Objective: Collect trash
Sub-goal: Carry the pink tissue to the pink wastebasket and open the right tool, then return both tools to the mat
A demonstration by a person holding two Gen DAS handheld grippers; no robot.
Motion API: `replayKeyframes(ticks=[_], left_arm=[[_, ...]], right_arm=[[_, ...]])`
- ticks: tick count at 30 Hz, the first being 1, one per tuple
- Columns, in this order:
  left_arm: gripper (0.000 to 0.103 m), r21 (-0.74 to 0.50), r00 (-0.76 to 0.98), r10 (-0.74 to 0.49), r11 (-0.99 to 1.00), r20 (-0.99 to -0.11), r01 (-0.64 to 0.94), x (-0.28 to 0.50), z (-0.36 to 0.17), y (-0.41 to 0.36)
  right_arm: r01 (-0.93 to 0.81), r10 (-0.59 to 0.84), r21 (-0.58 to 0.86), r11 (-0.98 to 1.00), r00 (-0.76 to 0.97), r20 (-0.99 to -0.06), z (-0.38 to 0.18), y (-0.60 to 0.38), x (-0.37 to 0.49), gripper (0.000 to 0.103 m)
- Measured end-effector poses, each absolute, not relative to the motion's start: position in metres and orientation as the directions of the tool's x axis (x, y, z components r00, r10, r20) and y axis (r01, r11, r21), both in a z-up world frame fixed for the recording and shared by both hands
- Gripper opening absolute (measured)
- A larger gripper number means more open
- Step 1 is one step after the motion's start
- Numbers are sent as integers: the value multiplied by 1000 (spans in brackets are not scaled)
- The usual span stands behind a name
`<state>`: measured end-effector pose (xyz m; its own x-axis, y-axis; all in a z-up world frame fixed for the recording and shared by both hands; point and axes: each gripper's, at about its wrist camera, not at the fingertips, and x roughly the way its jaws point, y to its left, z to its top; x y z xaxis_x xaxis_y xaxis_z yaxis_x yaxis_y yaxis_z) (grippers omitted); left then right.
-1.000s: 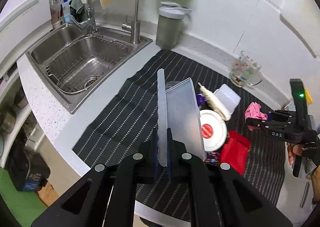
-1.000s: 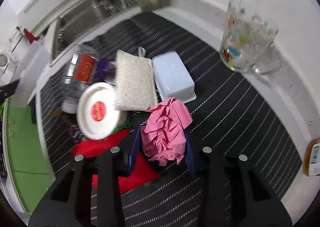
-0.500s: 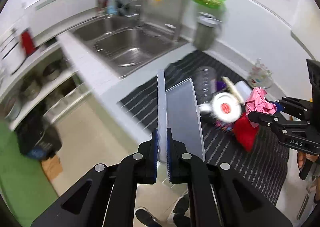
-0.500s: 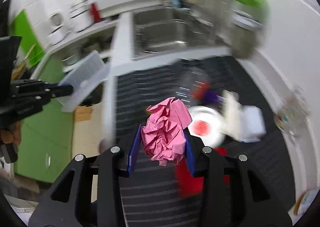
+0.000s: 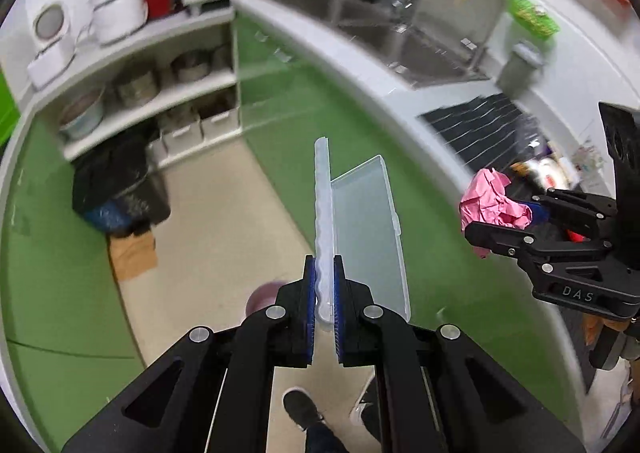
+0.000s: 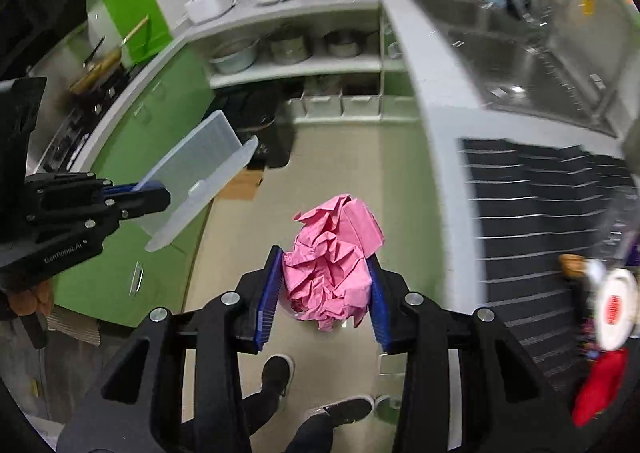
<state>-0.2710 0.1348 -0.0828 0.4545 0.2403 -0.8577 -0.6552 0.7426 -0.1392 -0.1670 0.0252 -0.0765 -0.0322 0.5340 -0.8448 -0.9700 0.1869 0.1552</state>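
Observation:
My left gripper (image 5: 323, 285) is shut on a clear plastic box (image 5: 360, 229) with its lid hanging open, held in the air over the kitchen floor. The box also shows in the right wrist view (image 6: 200, 177), with the left gripper (image 6: 132, 193) at the left. My right gripper (image 6: 324, 285) is shut on a crumpled pink paper ball (image 6: 332, 261), also over the floor. In the left wrist view the right gripper (image 5: 496, 213) and the pink paper (image 5: 492, 205) are to the right of the box, apart from it.
The counter (image 6: 424, 101) with the striped mat (image 6: 540, 213) lies to the right, with a white lid (image 6: 616, 305) and red trash (image 6: 596, 389) on it. A black bin (image 5: 120, 189) and cardboard box (image 5: 132, 253) stand by the shelves. My feet (image 6: 276, 373) are below.
Both grippers have swung away from the counter to the left, out over the floor, each still holding its item. The sink and mat have shifted to the right.

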Motion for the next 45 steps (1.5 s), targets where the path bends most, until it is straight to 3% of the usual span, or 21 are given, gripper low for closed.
replayKeyframes(ticks=[12,18,20,21,22,39,41,42,43,44,45], left_arm=[[8,-187,385,154,676,-910,-712,-295,-341,190],[12,-199,369,134,649,-920,-734,-300,-429,201],[42,-198,366,138,642,-920,-741,-301,-440,202],[85,-197,368,148,635,-918,-747,-302,-445,203],[98,-198,381,167,630,-909,-751,-305,-447,204],[98,-179,367,245,558,-897,-810,-353,-417,229],[98,-171,361,257,550,-897,-818,-360,-415,231],[98,-169,358,262,546,-896,-821,-362,-414,233],[98,-168,358,264,543,-896,-823,-364,-414,235],[98,-167,355,269,537,-895,-827,-367,-413,236],[98,-167,354,270,534,-895,-829,-368,-413,238]], right_arm=[[-977,412,145,158,-68,-908,-303,93,-188,39],[-977,373,149,151,-83,-924,-381,106,-188,39],[-978,368,150,148,-86,-926,-390,105,-188,39],[-978,365,150,147,-87,-927,-395,104,-188,39],[-978,361,150,146,-88,-928,-400,105,-190,39],[-979,339,189,71,-155,-928,-426,138,-227,40],[-977,337,203,59,-172,-926,-432,146,-233,50],[-977,341,204,60,-172,-924,-435,149,-234,74],[-977,347,202,64,-168,-923,-436,151,-235,89],[-977,352,201,69,-165,-921,-436,152,-235,100],[-977,347,200,73,-163,-924,-438,152,-235,100]])
